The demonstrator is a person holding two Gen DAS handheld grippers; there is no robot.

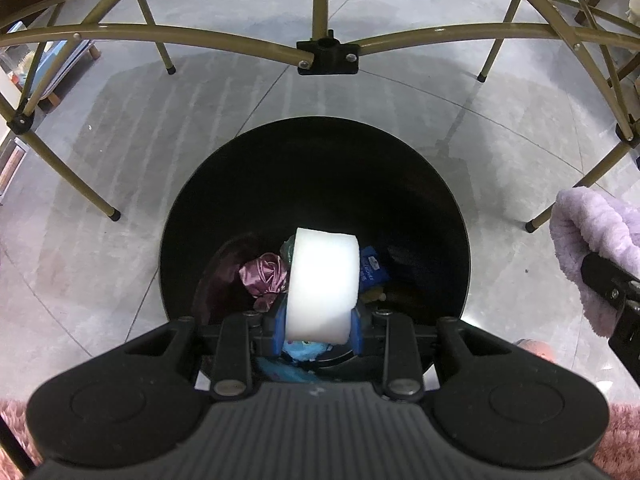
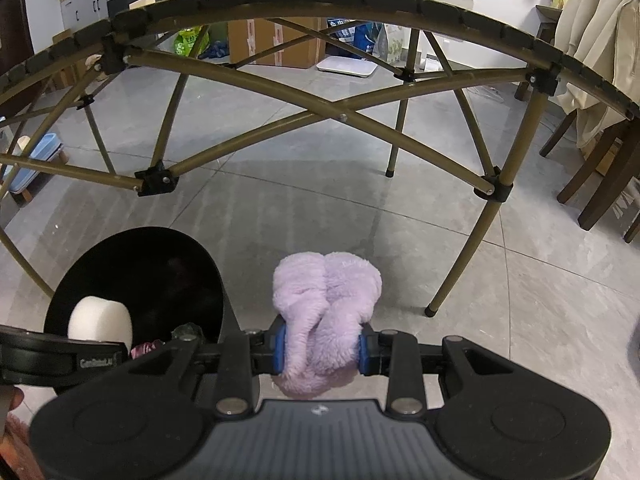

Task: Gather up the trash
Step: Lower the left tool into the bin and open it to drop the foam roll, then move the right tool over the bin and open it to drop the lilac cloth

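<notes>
My left gripper [image 1: 319,330] is shut on a white foam block [image 1: 324,284] and hangs right over the mouth of a black trash bin [image 1: 432,200]. Inside the bin lie a crumpled maroon wrapper [image 1: 264,276], a blue packet [image 1: 372,270] and some light-blue scraps. My right gripper [image 2: 320,350] is shut on a fluffy lilac cloth [image 2: 326,300], held above the floor just right of the bin [image 2: 120,256]. The lilac cloth [image 1: 592,236] and right gripper show at the right edge of the left wrist view. The foam block [image 2: 100,320] appears over the bin in the right wrist view.
A folding table's tan metal frame [image 1: 240,36] arches over the bin, its legs [image 2: 460,264] standing on the grey tiled floor. Dark wooden chairs [image 2: 600,184] stand at the right. Cardboard boxes [image 2: 276,40] and bags line the far wall. A pink shaggy rug [image 1: 624,436] lies near me.
</notes>
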